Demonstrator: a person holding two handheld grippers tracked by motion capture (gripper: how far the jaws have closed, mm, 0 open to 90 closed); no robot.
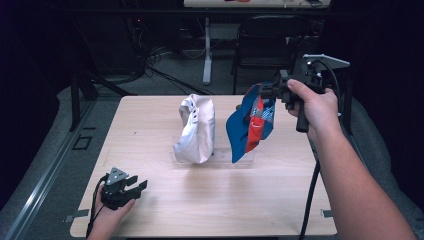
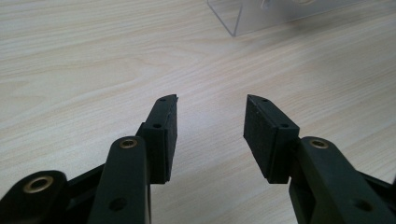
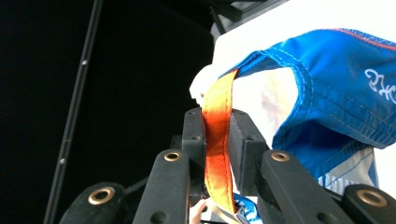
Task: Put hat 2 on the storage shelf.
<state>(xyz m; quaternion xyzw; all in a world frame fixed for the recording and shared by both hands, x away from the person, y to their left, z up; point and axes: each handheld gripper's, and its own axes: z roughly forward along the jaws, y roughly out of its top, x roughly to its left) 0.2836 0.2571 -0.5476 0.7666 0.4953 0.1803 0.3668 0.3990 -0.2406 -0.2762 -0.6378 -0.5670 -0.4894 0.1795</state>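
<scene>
Your right gripper (image 1: 274, 91) is raised over the far right part of the bench (image 1: 165, 210), and its jaws are clamped on the orange strap (image 3: 217, 140) of a blue cap (image 1: 250, 125). In the right gripper view the strap runs up between the two black pads, pressed flat, and joins the blue fabric of the cap, which spreads off to the right with white lettering on it. From the high view the cap hangs below the gripper, its blue, red and white panels drooping, its lower edge down by the clear plastic stand (image 1: 247, 159) near the middle of the bench; you cannot tell from here whether the cap touches the stand. Just to its left, a white cap (image 1: 196, 129) stands upright on the same stand, near the blue one but apart from it. Your left gripper (image 1: 131, 189) rests low at the near left of the bench, well away from both caps. Its jaws stand open with nothing between them; in the left gripper view you see bare wood grain in the gap, and a corner of the clear stand (image 2: 243, 18) farther off.
</scene>
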